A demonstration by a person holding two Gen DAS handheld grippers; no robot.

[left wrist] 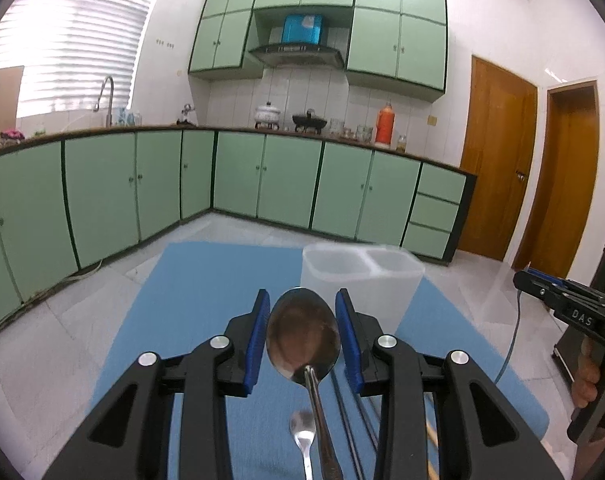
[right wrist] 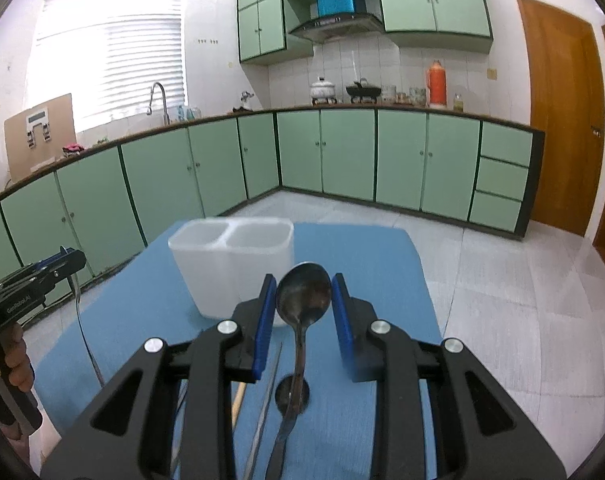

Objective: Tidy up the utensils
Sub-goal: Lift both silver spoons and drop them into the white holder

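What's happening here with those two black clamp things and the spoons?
A person holds a hand-held gripper in each hand. The left gripper and the right gripper each have a metal spoon between blue-padded jaws; whether the jaws actually clamp the spoons isn't clear. Ahead on the blue mat stands a translucent two-compartment holder, both compartments seemingly empty. More utensils, including a fork, lie on the mat below.

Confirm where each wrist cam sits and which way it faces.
Left wrist: on the left gripper, which clamps a spoon, looking forward over the blue mat at the white two-slot holder; right gripper and hand at right edge.
Right wrist: on the right gripper, same heading, holder ahead-left; it clamps another spoon; left gripper at left edge.
Shared: mat, holder, green cabinets.
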